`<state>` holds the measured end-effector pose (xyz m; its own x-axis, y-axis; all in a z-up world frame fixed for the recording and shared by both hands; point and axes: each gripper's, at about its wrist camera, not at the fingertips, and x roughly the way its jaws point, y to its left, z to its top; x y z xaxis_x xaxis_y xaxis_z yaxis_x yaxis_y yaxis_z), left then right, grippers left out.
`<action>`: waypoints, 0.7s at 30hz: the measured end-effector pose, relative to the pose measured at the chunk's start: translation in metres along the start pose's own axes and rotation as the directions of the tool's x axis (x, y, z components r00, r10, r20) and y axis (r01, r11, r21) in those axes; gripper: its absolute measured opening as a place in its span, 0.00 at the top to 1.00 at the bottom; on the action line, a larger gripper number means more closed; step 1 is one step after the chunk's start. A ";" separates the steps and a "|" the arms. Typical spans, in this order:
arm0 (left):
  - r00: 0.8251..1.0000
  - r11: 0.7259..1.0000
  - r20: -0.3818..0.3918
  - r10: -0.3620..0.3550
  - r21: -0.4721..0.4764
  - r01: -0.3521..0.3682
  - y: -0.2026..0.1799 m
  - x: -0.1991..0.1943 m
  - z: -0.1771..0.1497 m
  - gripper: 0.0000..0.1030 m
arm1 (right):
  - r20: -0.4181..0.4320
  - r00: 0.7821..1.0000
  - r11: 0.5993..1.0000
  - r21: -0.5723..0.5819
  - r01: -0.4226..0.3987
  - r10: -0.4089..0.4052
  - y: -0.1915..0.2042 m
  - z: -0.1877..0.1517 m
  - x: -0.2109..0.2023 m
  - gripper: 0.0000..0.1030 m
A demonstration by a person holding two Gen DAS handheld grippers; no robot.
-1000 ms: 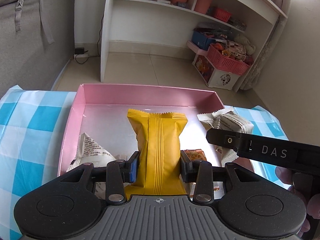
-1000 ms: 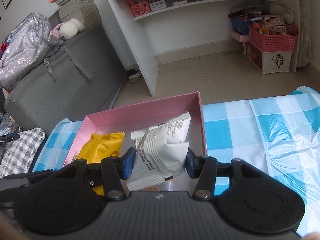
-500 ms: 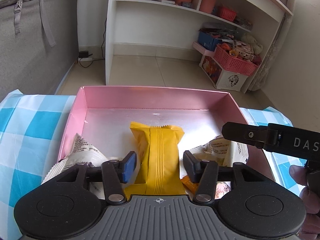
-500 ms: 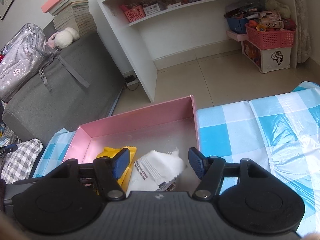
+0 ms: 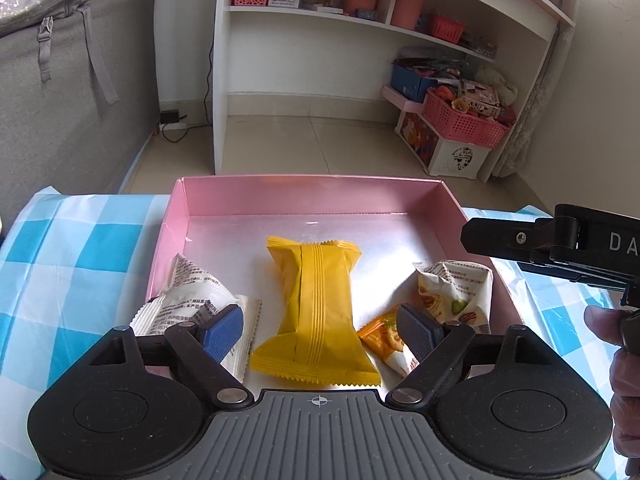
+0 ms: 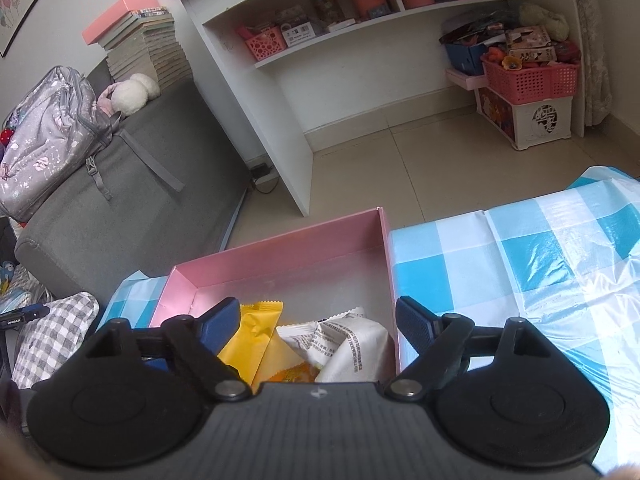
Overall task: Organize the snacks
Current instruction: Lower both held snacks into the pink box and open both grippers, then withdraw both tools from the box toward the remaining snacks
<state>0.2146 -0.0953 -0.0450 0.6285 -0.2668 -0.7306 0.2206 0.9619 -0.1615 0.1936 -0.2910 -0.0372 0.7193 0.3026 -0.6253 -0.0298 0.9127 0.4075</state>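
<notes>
Pink box (image 5: 304, 196) holds a yellow packet (image 5: 316, 304) lying flat between white packets; left tool (image 5: 320, 330) and right tool (image 6: 316, 326) both gape apart, gripping nothing.

one pink box (image 5: 308, 196), four snack packets (image 5: 316, 312)

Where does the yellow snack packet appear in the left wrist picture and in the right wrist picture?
Left wrist: yellow snack packet lies at the centre of the pink box, between the open left tongs.
Right wrist: yellow snack packet at lower centre-left, partly hidden behind a blue pad.
Shared landmark: white shelf unit behind the box.
</notes>
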 end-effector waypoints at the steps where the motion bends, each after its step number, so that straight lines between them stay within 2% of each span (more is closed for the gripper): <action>1: 1.000 1.000 0.001 -0.002 -0.002 0.002 0.000 -0.005 -0.001 0.16 | -0.003 1.000 1.000 -0.005 0.007 -0.007 0.002 -0.001 -0.003 0.17; 10: 1.000 1.000 0.005 -0.004 0.003 0.004 0.004 -0.049 -0.017 0.12 | -0.008 0.999 0.998 -0.040 0.048 -0.048 0.017 -0.009 -0.037 0.10; 21: 1.000 0.999 -0.005 0.013 0.048 -0.013 0.016 -0.104 -0.051 0.08 | -0.023 0.997 0.992 -0.106 0.074 -0.077 0.039 -0.035 -0.073 0.06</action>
<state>0.1149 -0.0496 -0.0054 0.6278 -0.2542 -0.7357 0.2484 0.9612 -0.1201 0.1161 -0.2682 0.0010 0.7032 0.2378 -0.6700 -0.0497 0.9566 0.2873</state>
